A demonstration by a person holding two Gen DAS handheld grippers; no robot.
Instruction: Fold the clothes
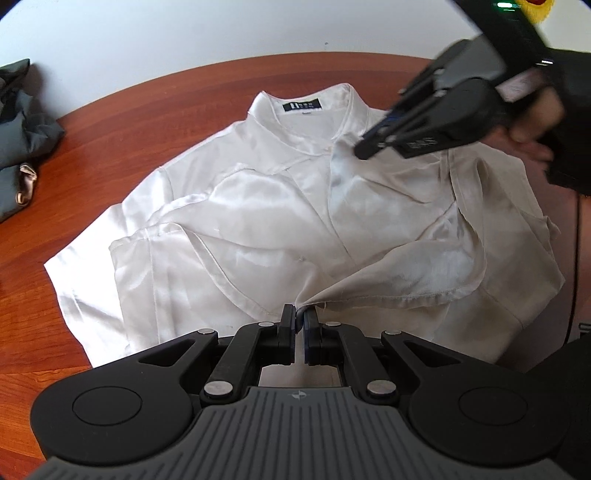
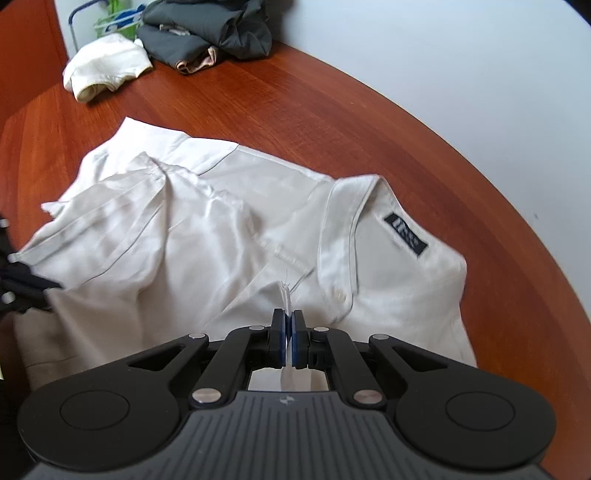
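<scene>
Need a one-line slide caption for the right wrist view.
Right gripper shut on a fold of the white shirt near its collar, on a wooden table.

Satiny cream cloth shirt (image 1: 258,206) with a soft sheen, wrinkled; glossy reddish wood table (image 1: 122,122); matt black plastic grippers with shiny metal rivets; dull grey cloth pile (image 2: 207,33), matt cream garment (image 2: 107,66)

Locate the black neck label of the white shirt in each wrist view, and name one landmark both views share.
Left wrist view: the neck label sits upper centre, inside the collar at the shirt's far end.
Right wrist view: the neck label lies right of centre, inside the collar, tilted.
Shared landmark: the dark grey clothes pile on the wooden table, at the left edge in the left view, top centre-left in the right.
</scene>
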